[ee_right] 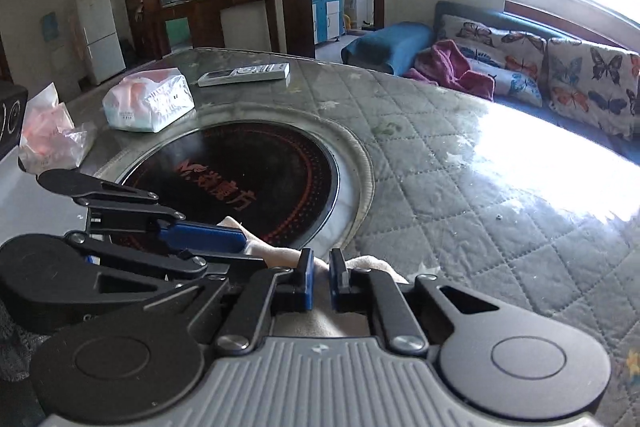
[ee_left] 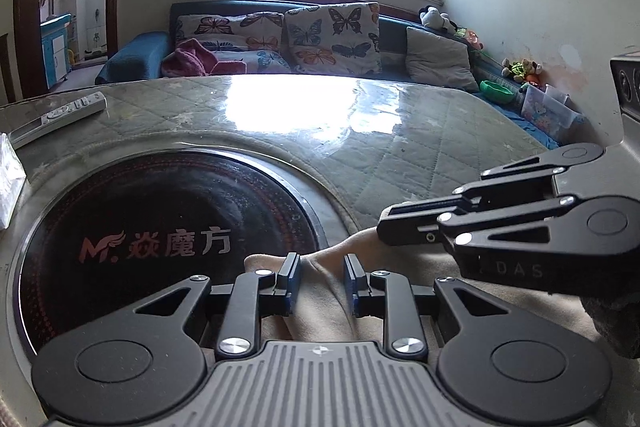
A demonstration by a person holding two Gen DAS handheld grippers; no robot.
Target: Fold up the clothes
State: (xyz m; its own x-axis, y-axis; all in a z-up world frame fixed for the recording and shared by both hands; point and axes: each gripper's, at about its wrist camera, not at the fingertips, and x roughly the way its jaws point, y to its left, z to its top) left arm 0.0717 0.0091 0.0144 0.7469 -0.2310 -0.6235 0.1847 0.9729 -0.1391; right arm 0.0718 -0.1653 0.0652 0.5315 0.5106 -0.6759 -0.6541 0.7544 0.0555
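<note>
Both wrist views—low, close—share the cooktop (ee_left: 168, 227).

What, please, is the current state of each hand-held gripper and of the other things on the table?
Left hand-held gripper: open over the cloth.
Right hand-held gripper: narrowly open astride a fold.
Beige cloth: bunched, unfolded.
Remote control: lying flat.
Tissue pack: opened.

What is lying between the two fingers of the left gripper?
Beige cloth lies in the gap of the left gripper; the jaws stand apart around a raised fold. The left wrist view shows it.
</note>
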